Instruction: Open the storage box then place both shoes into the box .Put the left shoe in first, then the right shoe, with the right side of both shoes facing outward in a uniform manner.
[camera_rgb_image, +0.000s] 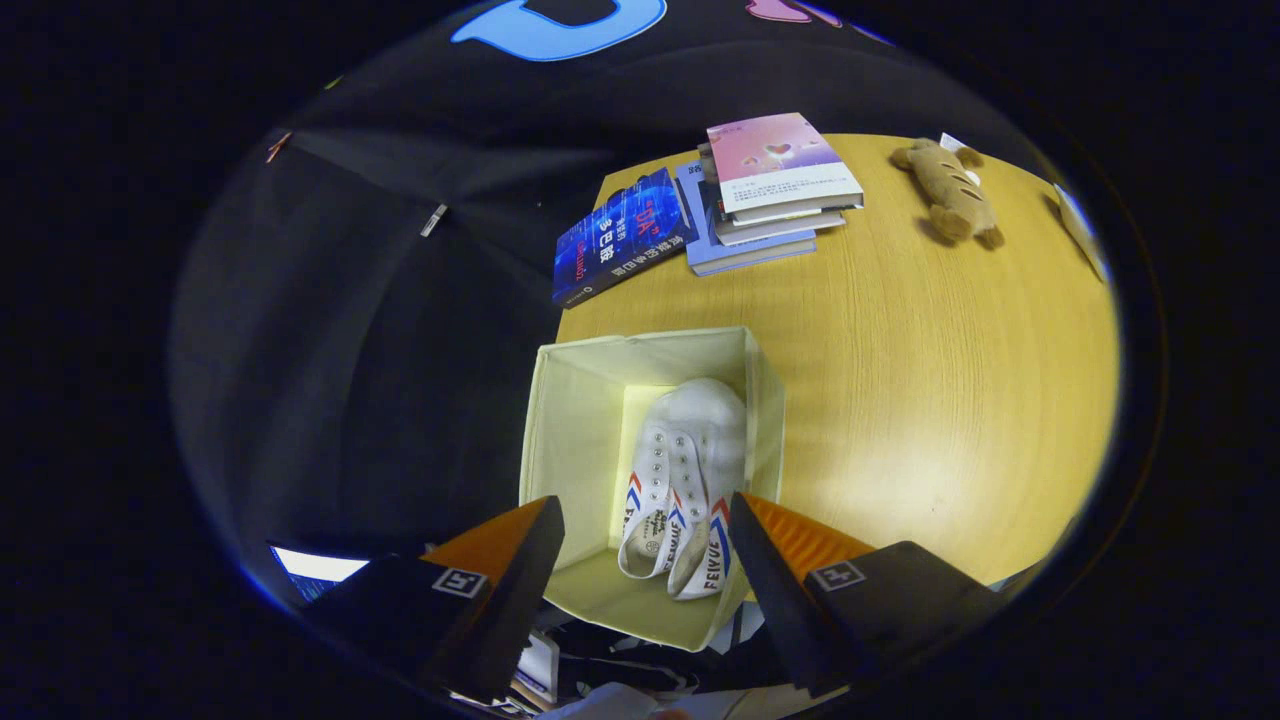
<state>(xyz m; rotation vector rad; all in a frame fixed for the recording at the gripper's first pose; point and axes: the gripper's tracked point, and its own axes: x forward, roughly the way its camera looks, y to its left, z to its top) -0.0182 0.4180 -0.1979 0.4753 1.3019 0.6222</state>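
A pale yellow fabric storage box (570, 440) stands open at the near left corner of the wooden table, just beyond my fingers. Inside it lie two white canvas shoes (685, 480) with red and blue stripes, side by side against the box's right wall, toes pointing away from me. My gripper (645, 545) hovers above the box's near side, open, with nothing between its fingers. The heels of the shoes show in the gap between the fingers.
The wooden table (930, 400) stretches away to the right of the box. A blue book (620, 240) and a stack of books (775, 190) lie at its far edge. A brown plush toy (950, 195) rests at the far right. Black cloth hangs to the left.
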